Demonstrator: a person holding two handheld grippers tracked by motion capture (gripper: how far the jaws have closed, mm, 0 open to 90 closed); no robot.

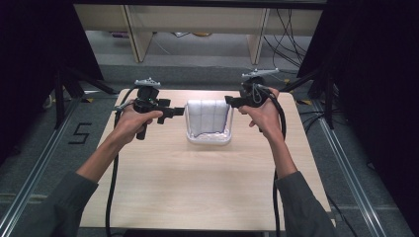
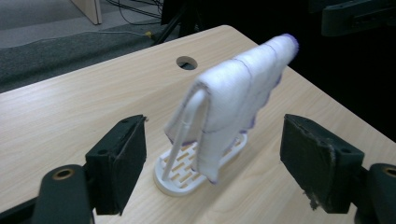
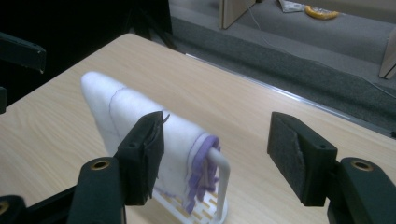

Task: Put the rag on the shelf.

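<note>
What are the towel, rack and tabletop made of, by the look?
Towel: soft fleecy cloth, white with purple stitching, fuzzy surface. Rack: likely moulded plastic, smooth off-white, slotted base. Tabletop: light wood-grain surface, probably laminate, matte with even grain.

Grey-green sleeves (image 1: 59, 207) reach the forearms. Both black grippers, left (image 1: 174, 111) and right (image 1: 231, 101), carry grey plates, black cables, seemingly brass screws.
</note>
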